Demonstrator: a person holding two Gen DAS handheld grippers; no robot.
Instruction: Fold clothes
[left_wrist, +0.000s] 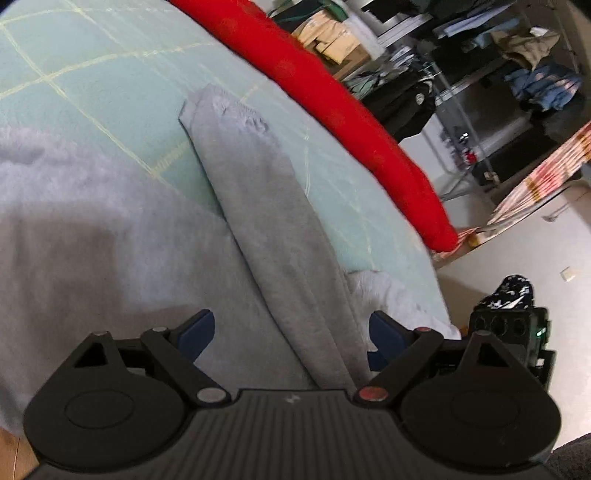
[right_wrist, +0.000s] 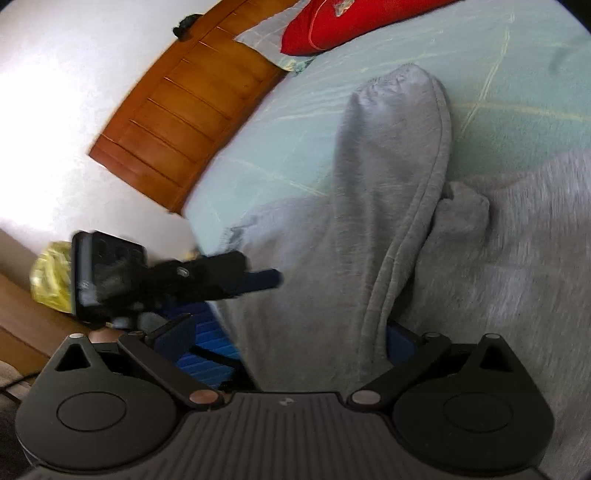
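A grey sweatshirt (left_wrist: 92, 240) lies on the pale green bed (left_wrist: 110, 74). One long grey sleeve (left_wrist: 266, 206) runs away from me, its cuff (left_wrist: 225, 107) at the far end. My left gripper (left_wrist: 291, 332) is open, its blue pads either side of the sleeve's near end. In the right wrist view the same kind of grey sleeve (right_wrist: 391, 177) stretches ahead over the garment's body (right_wrist: 517, 258). My right gripper (right_wrist: 291, 332) is open, straddling the sleeve's near end. The left gripper (right_wrist: 258, 278) shows at the left there.
A long red pillow (left_wrist: 332, 103) lies along the bed's far side, also in the right wrist view (right_wrist: 351, 18). A wooden headboard (right_wrist: 184, 110) stands at the left. Metal racks of clothes (left_wrist: 498, 74) and a patterned cloth (left_wrist: 543, 173) stand beyond the bed. A yellow bag (right_wrist: 48, 277) sits by the wall.
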